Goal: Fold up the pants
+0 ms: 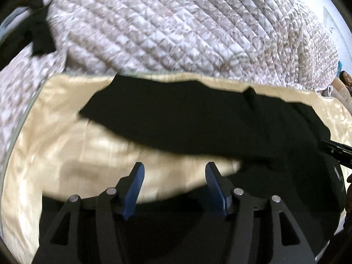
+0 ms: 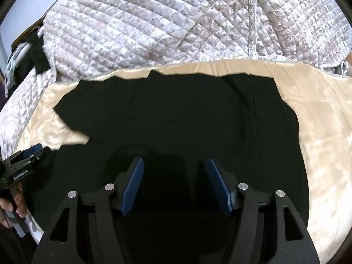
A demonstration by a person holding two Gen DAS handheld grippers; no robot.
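Observation:
Black pants lie spread on a cream satin sheet, one leg reaching left in the left wrist view. In the right wrist view the pants fill the middle of the picture. My left gripper hovers open over the sheet just short of the pants' near edge, nothing between its blue pads. My right gripper is open above the black cloth, its blue pads clear of it. The left gripper also shows at the left edge of the right wrist view, held by a hand.
A quilted floral bedspread is bunched behind the sheet, seen too in the right wrist view as the quilt. Dark clothing lies at the far left beside it. The right gripper's tip enters at the right edge.

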